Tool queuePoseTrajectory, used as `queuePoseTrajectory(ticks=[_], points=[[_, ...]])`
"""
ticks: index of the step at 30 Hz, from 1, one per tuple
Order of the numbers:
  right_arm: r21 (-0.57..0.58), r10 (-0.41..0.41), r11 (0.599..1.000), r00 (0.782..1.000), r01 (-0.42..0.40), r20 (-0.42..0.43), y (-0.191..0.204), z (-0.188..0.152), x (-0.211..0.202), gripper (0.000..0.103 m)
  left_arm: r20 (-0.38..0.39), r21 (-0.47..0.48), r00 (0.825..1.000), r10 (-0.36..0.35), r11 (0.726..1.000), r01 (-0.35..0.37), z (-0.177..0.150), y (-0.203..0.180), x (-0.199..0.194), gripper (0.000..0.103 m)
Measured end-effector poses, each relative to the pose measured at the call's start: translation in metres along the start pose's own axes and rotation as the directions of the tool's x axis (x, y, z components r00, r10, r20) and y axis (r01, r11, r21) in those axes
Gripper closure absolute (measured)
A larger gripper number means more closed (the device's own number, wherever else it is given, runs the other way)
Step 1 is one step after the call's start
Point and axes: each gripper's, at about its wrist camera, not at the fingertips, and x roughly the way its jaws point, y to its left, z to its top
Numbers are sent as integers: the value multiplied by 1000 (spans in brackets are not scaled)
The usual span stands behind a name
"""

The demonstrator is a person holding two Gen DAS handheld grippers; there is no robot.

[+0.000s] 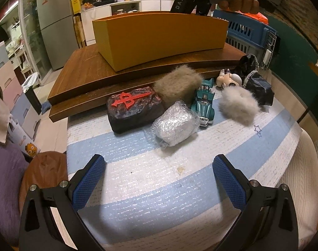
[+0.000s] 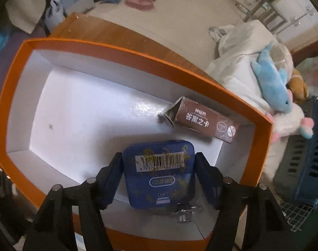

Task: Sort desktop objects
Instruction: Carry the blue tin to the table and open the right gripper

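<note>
Both wrist views sharing orange box (image 1: pixel 159 39)

A grey fridge (image 1: pixel 52 29) stands far left beside white shelves (image 1: pixel 117 2) of bottles. Pale floor (image 2: pixel 180 14) runs beyond the wood table (image 1: pixel 83 71); pastel drawers (image 1: pixel 10 96) sit near left.

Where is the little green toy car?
In the left wrist view, the green toy car sits right of centre on the striped mat, between the bubble-wrapped bundle and white fluffy puff.

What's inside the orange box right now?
A brown card box lies inside the orange box; a blue tin sits between the right gripper fingers. Something metallic beneath it is mostly hidden.
</note>
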Motion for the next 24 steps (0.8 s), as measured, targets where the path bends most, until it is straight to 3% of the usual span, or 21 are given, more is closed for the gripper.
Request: queuePoseTrajectory(ticks=[3,6,11,14,17,20,22,24], points=[[22,-3,1000,1000,2,26,2,-2,-5,36,1,1,1000,-1,1000,1,0,0,0,0],[70,6,997,989,-17,149,-2,-6,-30,36,-1,10,1000,-11,1000,11,0,1,0,0],[99,57,990,921,-102,384,-2,-38,-115,36,-9,17,1000,-17,1000,17,1,1,0,0],[59,127,983,885,-171,447,11,-70,-147,36,-14,17,1000,-18,1000,18,2,1,0,0],[18,225,966,878,-257,423,44,-111,-142,36,-21,16,1000,-18,1000,19,3,0,0,0],[27,310,940,885,-340,347,82,-143,-107,36,-34,-16,999,-4,1000,4,3,2,-3,0],[43,366,917,878,-397,309,96,-158,-76,36,-8,-48,1000,-19,999,18,-2,8,-12,0],[64,401,898,870,-435,285,104,-165,-51,36,-5,-29,1000,17,999,-18,-9,12,-21,0]])
